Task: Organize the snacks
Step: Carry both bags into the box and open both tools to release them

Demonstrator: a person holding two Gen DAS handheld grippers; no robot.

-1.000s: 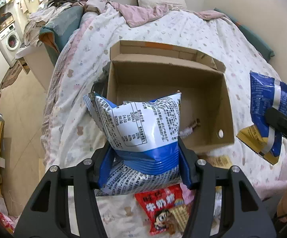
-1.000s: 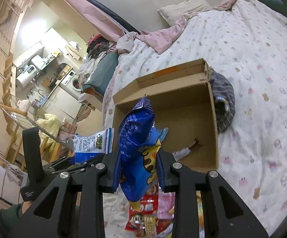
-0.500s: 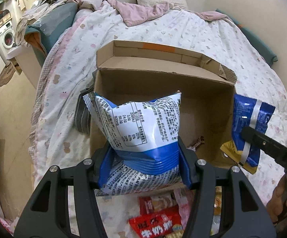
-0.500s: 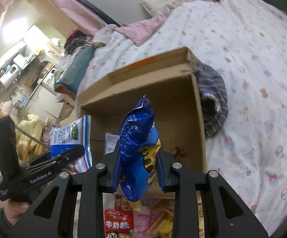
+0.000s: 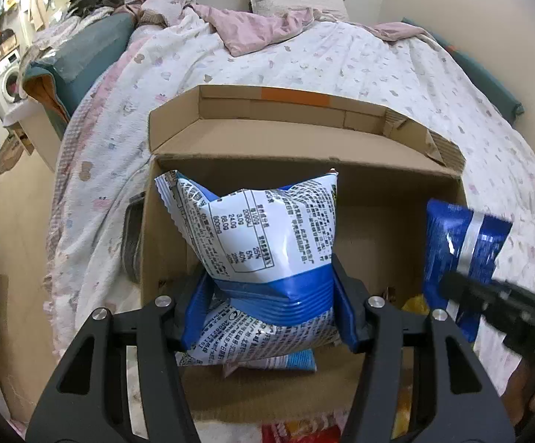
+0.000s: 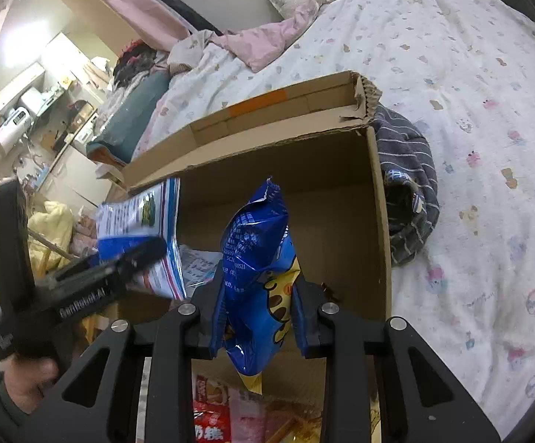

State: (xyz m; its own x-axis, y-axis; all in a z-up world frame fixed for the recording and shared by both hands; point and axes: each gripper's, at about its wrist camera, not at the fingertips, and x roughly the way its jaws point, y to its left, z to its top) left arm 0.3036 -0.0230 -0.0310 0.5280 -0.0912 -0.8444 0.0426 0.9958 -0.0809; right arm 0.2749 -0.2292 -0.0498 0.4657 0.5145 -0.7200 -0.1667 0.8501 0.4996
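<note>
An open cardboard box (image 5: 304, 136) (image 6: 341, 192) lies on the bed. My left gripper (image 5: 267, 306) is shut on a white and blue snack bag (image 5: 263, 236) and holds it over the box's left part; the bag also shows in the right wrist view (image 6: 138, 221). My right gripper (image 6: 256, 313) is shut on a dark blue snack bag (image 6: 256, 258) with yellow print, held over the box's right part; that bag also shows in the left wrist view (image 5: 463, 247). A small dark wrapped snack (image 6: 328, 288) lies on the box floor.
Red and yellow snack packets (image 6: 212, 421) (image 5: 304, 432) lie on the bed in front of the box. A striped grey cloth (image 6: 408, 184) lies against the box's right side. A dark object (image 5: 132, 243) sits by its left side. The bed's left edge drops to the floor.
Both grippers have moved forward with their bags, from in front of the box to over its opening. The box now looks larger and closer in both views.
</note>
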